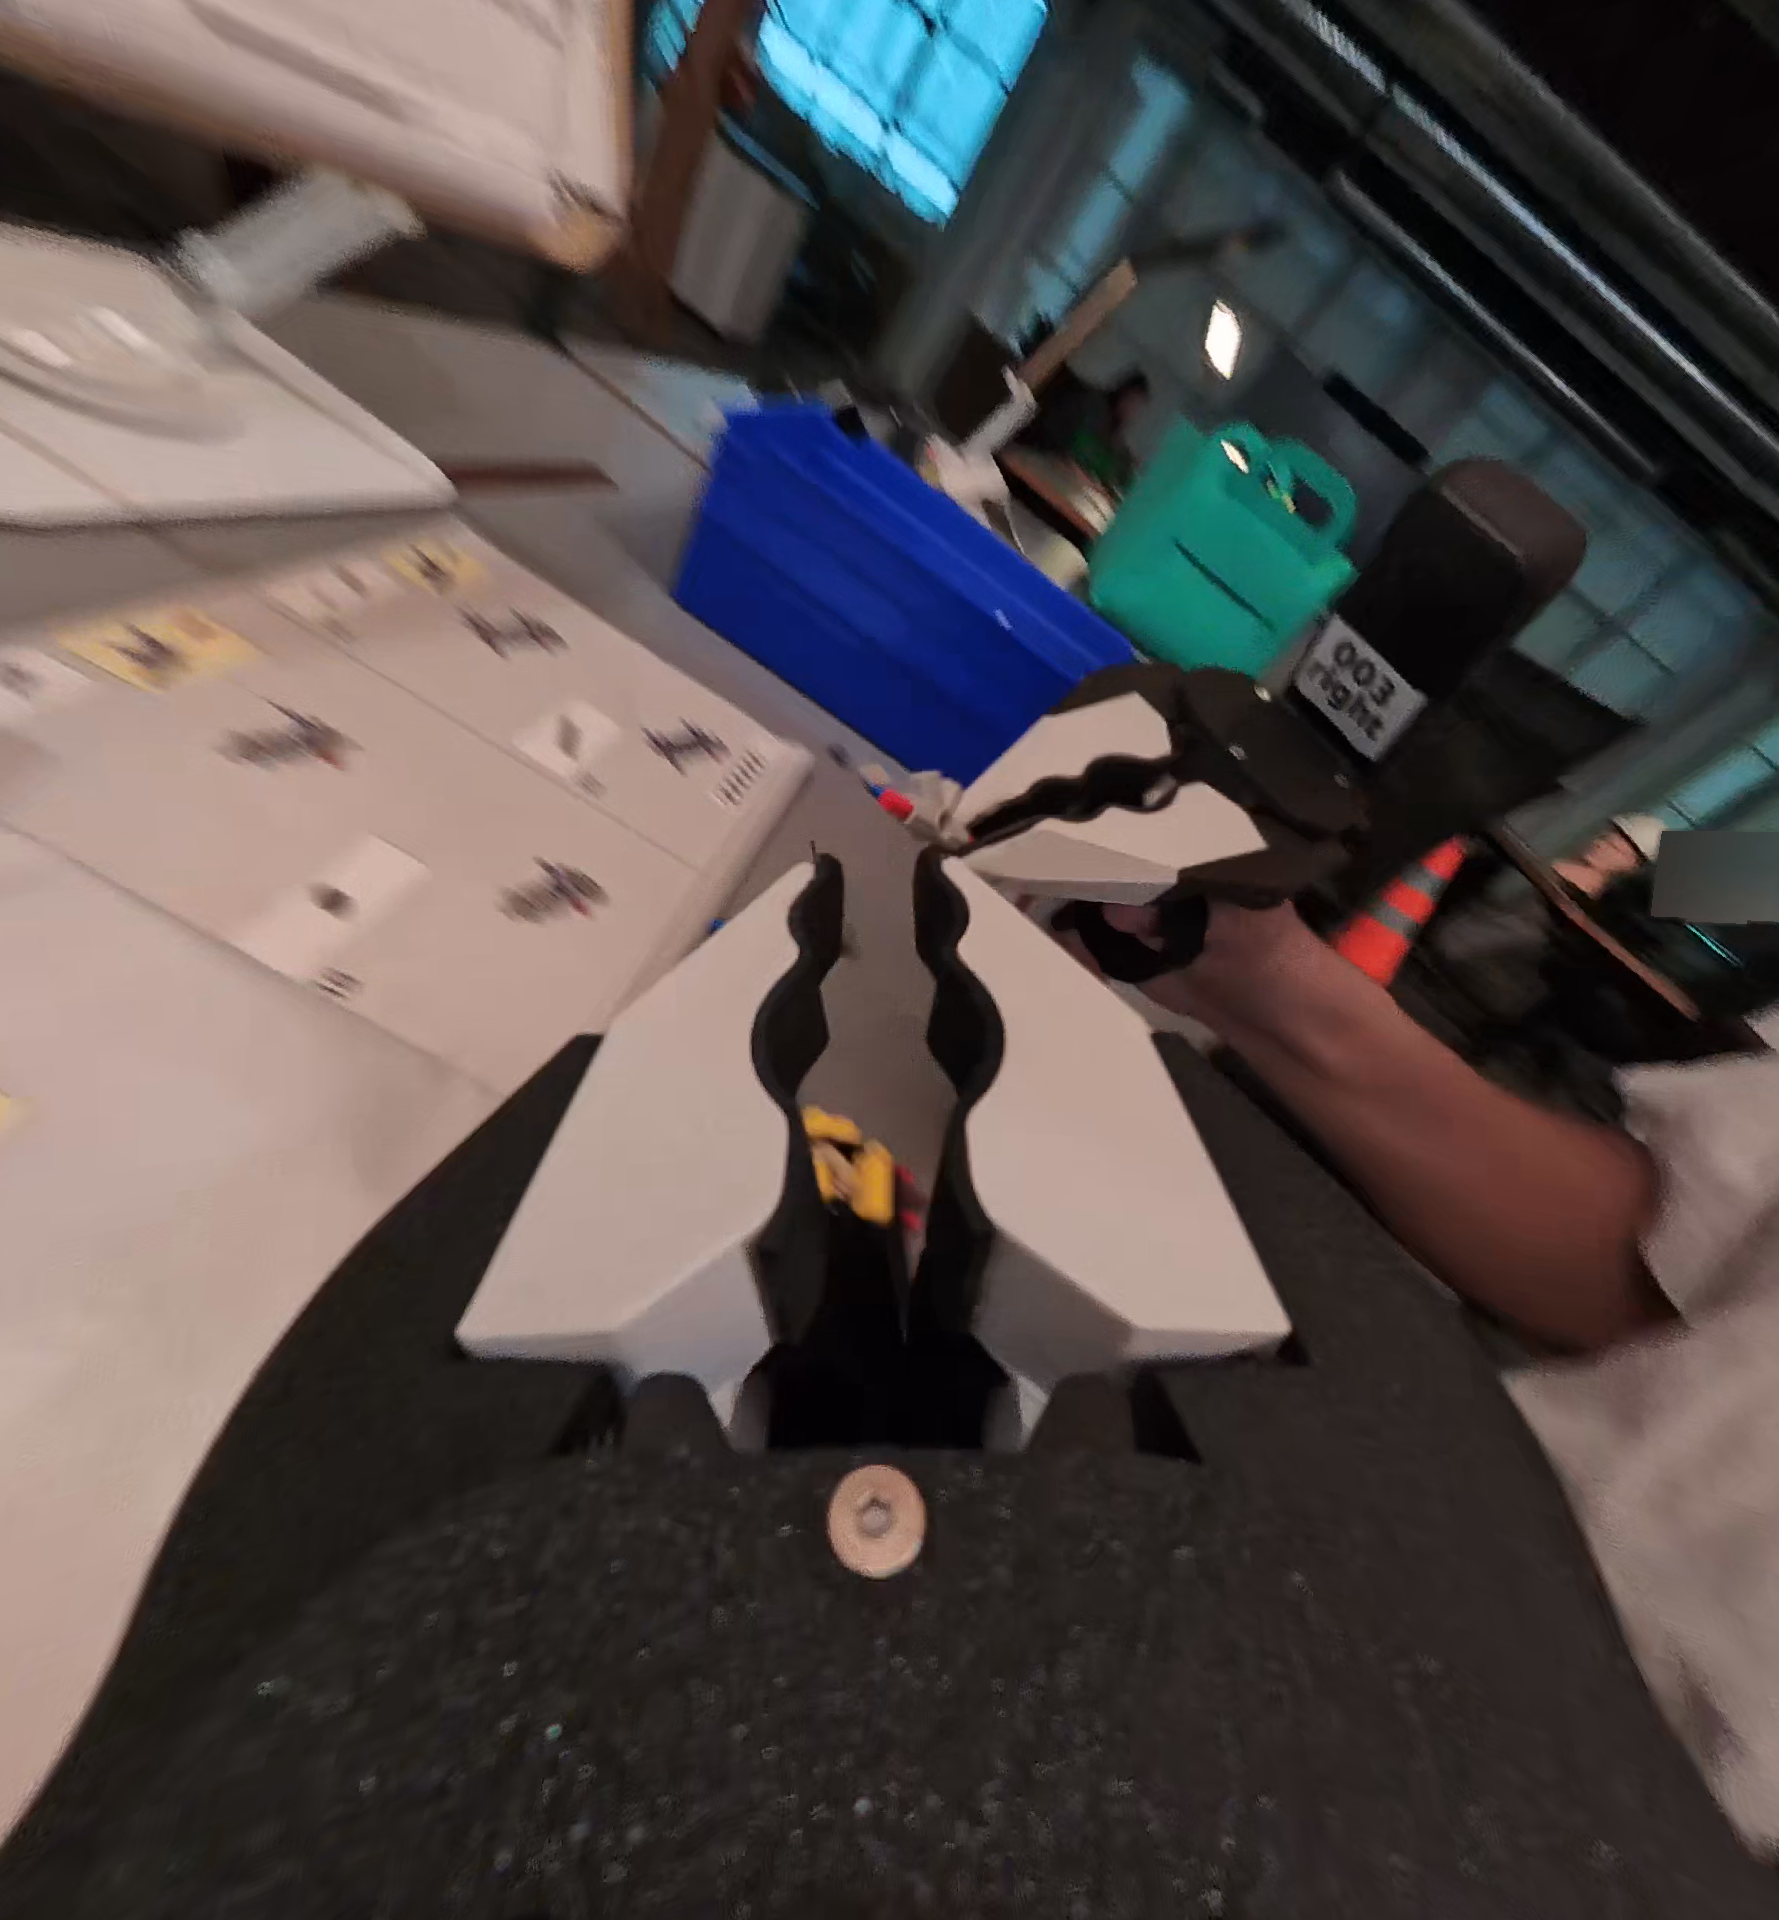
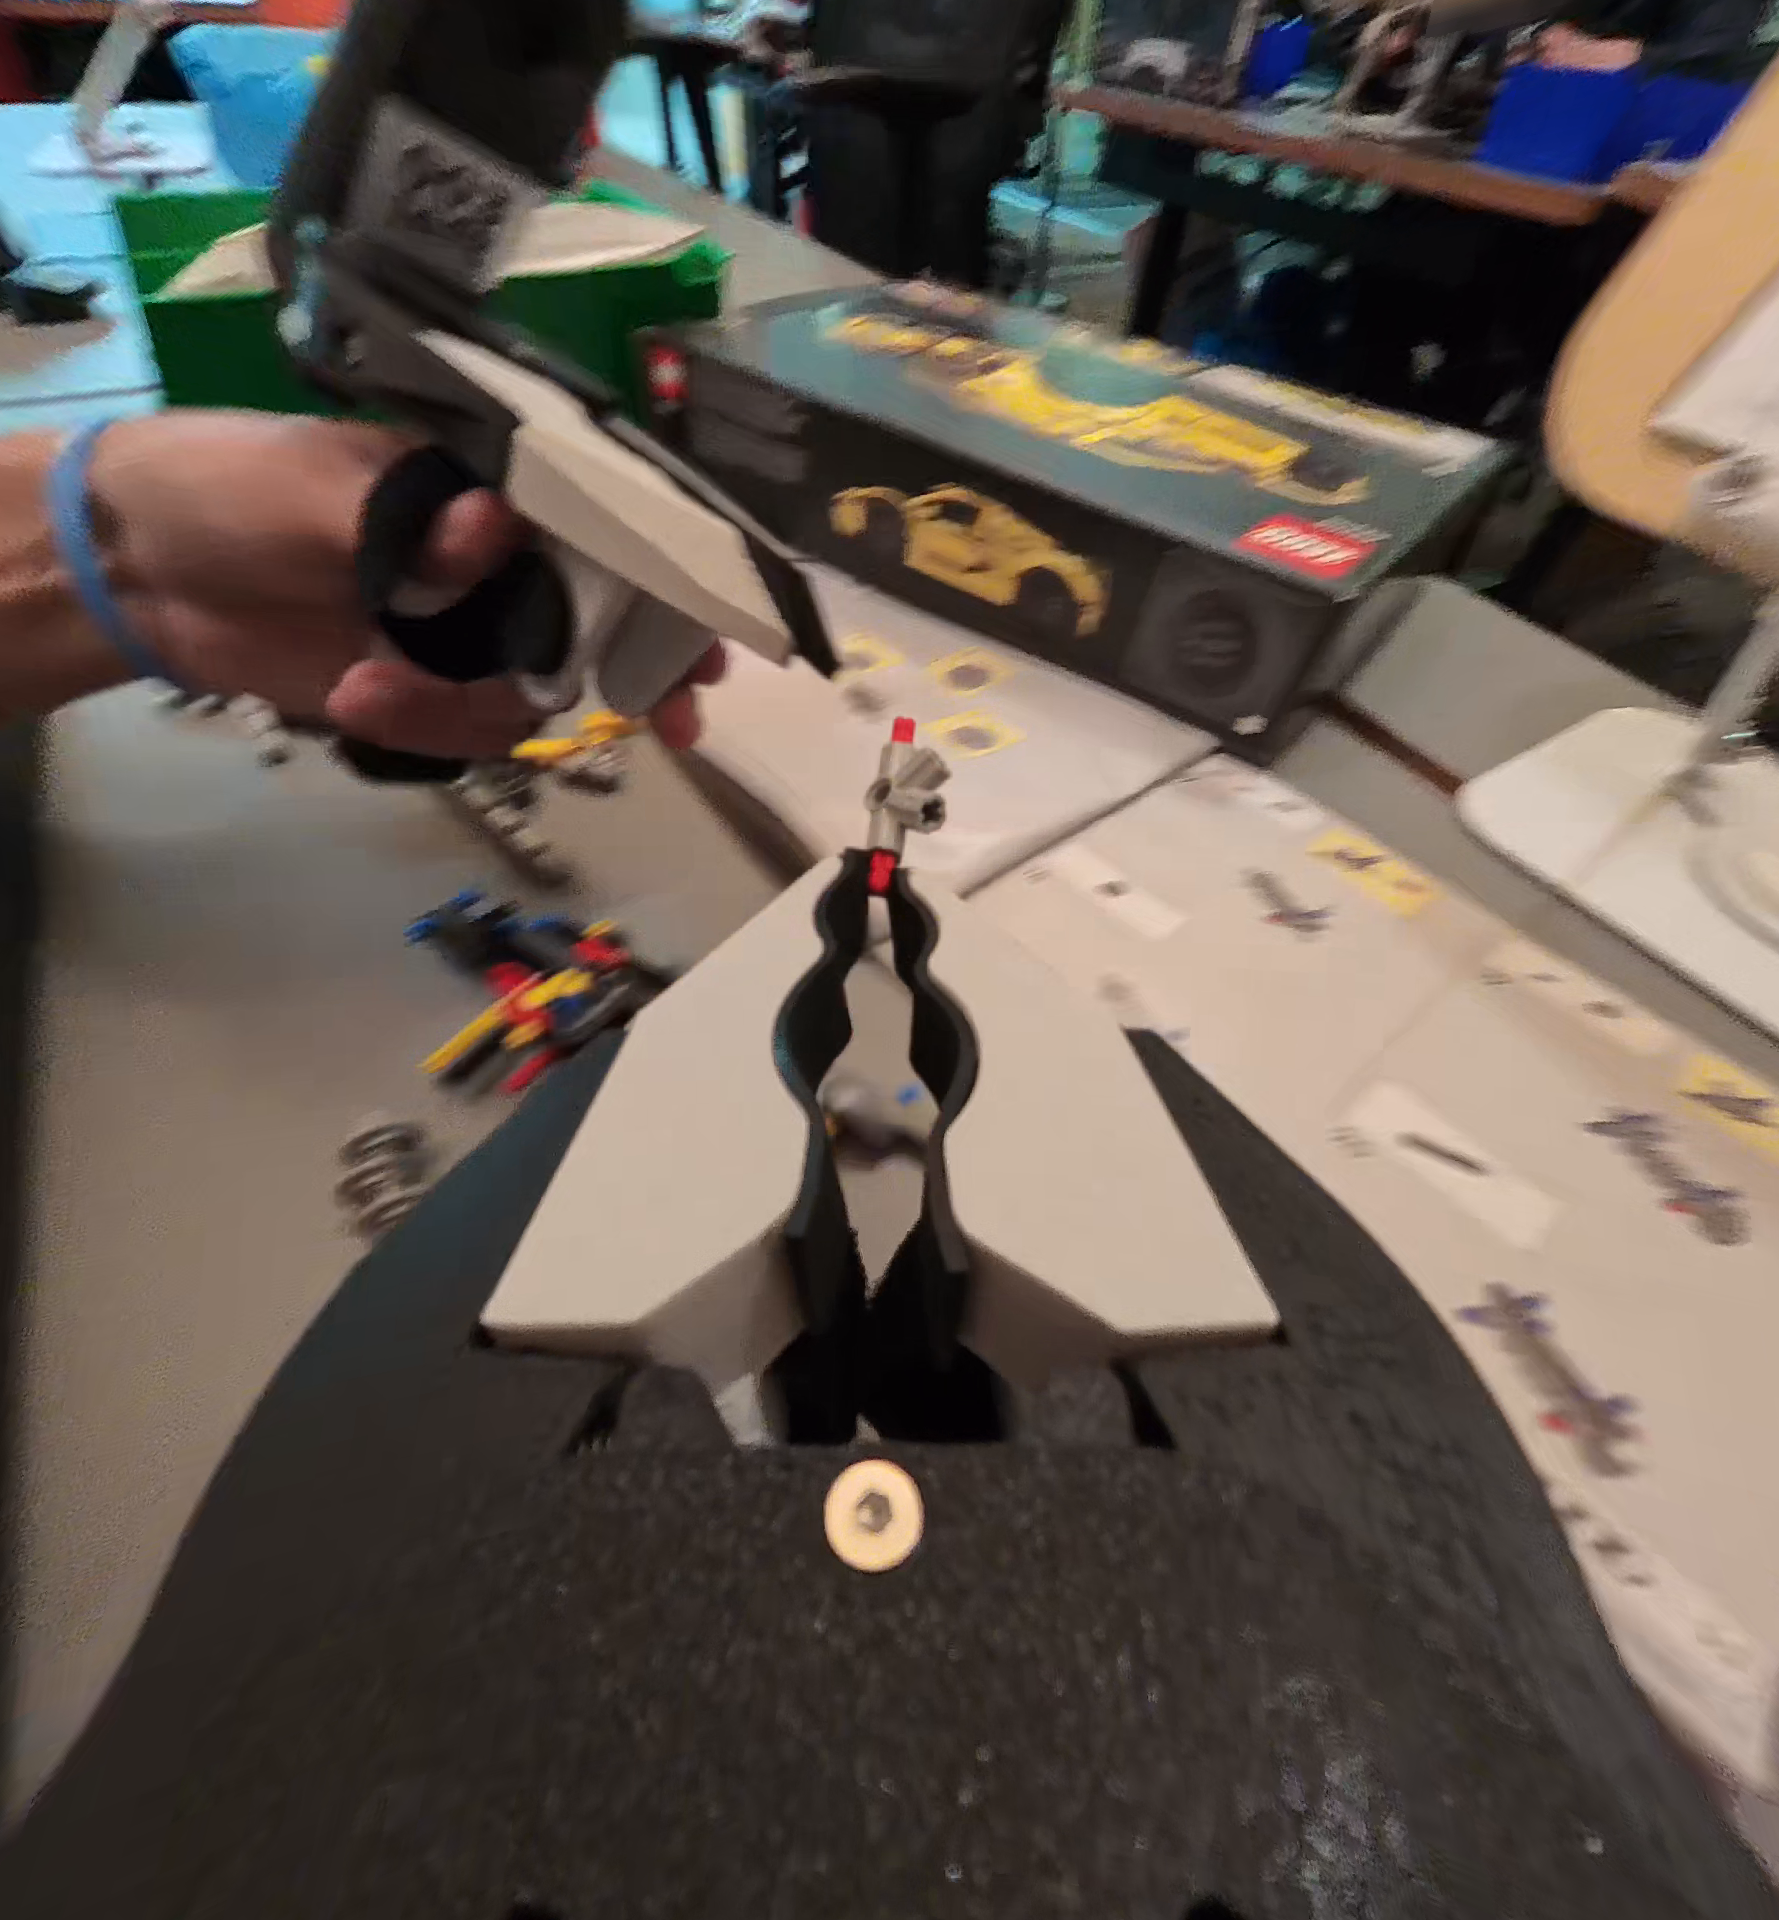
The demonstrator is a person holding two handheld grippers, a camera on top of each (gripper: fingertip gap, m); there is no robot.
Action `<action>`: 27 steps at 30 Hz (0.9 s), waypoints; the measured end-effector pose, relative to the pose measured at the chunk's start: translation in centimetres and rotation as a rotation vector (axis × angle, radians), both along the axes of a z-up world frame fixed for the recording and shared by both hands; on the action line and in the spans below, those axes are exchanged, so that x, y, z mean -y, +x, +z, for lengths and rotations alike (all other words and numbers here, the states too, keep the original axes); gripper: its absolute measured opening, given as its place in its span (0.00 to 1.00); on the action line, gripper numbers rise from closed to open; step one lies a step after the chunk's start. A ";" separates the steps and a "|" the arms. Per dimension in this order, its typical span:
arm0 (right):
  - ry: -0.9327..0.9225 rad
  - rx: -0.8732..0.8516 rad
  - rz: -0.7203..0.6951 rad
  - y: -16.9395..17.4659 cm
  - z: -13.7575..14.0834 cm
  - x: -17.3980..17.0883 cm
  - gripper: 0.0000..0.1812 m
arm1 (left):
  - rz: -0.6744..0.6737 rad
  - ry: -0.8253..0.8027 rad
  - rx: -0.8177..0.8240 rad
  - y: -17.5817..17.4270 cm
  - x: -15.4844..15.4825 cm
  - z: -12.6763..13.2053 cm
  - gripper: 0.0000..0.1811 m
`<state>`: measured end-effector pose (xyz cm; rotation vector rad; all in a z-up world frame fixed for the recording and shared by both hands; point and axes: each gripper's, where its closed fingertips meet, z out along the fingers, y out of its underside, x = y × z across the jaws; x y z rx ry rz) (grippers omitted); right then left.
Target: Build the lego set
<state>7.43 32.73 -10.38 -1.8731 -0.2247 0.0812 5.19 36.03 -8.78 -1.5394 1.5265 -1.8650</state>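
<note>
My right gripper (image 2: 880,868) is shut on the lower end of a thin red axle that carries a small grey connector (image 2: 906,795); the piece stands up past the fingertips. In the left wrist view the right gripper (image 1: 952,836) holds this axle piece (image 1: 921,810) just beyond my left fingertips. My left gripper (image 1: 877,871) is slightly open with nothing between its jaws. It also shows in the right wrist view (image 2: 820,657), held above and left of the piece. A yellow Lego part (image 1: 849,1164) shows on the table through the gap.
A dark Lego box with a yellow car picture (image 2: 1072,468) lies across the table behind instruction sheets (image 2: 1384,1039). Loose coloured pieces (image 2: 532,987) and a spring-like part (image 2: 381,1164) lie at the left. A green bin (image 2: 428,301), a blue bin (image 1: 864,592) and a white lamp base (image 2: 1643,831) stand farther off. Spacing between my two grippers at the tips: around 5 centimetres.
</note>
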 end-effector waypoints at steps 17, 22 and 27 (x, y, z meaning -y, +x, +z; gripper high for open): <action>0.077 -0.127 -0.055 3.9 -1.5 -4.5 0.02 | 0.148 0.144 0.182 1.2 -3.4 -0.7 0.23; 0.072 -0.114 -0.050 3.7 -1.9 -4.5 0.02 | 0.154 0.078 0.252 0.9 -3.8 0.5 0.27; 0.056 -0.115 -0.076 4.3 -2.0 -4.3 0.02 | 0.125 0.038 0.231 1.2 -3.1 0.1 0.32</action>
